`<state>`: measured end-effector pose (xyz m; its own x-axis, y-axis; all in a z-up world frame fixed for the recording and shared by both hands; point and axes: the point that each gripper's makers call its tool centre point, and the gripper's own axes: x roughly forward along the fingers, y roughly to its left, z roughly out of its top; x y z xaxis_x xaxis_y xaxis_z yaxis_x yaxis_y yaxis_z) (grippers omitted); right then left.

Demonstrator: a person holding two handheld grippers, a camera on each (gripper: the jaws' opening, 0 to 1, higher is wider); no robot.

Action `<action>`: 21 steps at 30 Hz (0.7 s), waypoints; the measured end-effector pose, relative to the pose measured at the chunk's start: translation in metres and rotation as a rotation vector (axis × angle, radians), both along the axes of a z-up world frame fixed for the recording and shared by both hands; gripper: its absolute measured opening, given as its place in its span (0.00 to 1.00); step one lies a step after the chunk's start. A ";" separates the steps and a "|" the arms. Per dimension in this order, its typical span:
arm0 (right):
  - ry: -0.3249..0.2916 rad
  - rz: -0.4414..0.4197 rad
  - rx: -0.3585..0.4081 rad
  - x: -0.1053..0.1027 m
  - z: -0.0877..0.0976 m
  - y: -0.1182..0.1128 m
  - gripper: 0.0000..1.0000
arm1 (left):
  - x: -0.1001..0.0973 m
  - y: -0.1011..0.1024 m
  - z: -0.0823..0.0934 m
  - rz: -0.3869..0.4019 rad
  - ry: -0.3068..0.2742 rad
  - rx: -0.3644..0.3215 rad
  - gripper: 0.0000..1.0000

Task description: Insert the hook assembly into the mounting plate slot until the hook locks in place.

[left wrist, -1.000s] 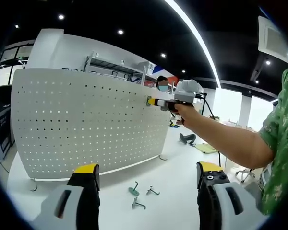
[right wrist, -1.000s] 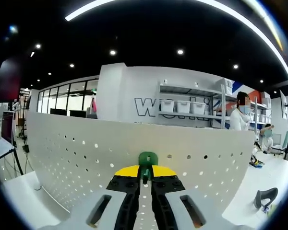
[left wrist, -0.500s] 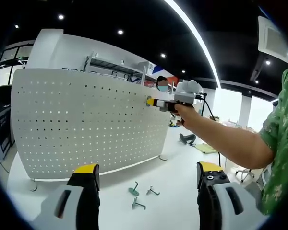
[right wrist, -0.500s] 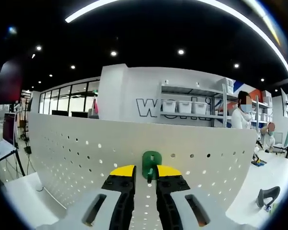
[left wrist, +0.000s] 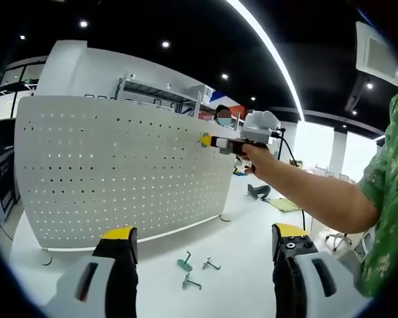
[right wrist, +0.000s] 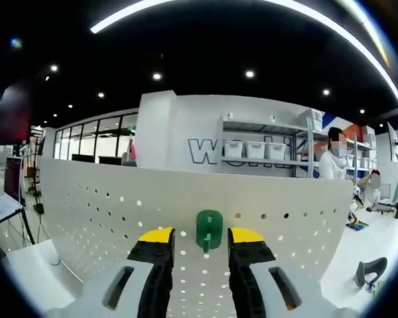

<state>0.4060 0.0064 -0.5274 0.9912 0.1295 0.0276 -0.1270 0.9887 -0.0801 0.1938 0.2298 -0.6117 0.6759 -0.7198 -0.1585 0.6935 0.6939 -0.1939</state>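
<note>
Your right gripper [right wrist: 199,237] stands spread, jaws clear either side of the green plastic hook [right wrist: 209,229], which sits seated on the white perforated mounting plate [right wrist: 106,212]; insertion appears done, locking unconfirmed. Left gripper [left wrist: 202,242] spread, empty.

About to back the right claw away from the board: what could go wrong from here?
The green hook sits on the pegboard near its top edge, with the right claw open on either side; whether it has locked cannot be seen, so it may drop. Pulling back crooked could knock it loose. The spare hooks lie on the table in front of the left claw.
</note>
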 end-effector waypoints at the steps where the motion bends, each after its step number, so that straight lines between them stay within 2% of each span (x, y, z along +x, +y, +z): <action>1: -0.002 -0.002 0.000 0.000 0.000 0.000 0.41 | 0.000 0.000 0.000 -0.001 0.000 0.000 0.85; 8: -0.011 -0.016 -0.013 -0.002 0.002 -0.002 0.56 | 0.000 0.000 0.002 0.001 -0.006 0.006 0.86; 12: -0.030 -0.035 -0.003 -0.002 0.005 -0.004 0.73 | -0.001 0.000 0.003 0.002 -0.010 0.007 0.86; 16: -0.044 -0.040 0.010 -0.003 0.009 -0.006 0.81 | -0.001 0.002 0.004 0.005 -0.011 0.008 0.86; 21: -0.041 -0.037 0.011 -0.006 0.007 -0.006 0.83 | 0.000 0.004 0.006 0.010 -0.018 0.006 0.86</action>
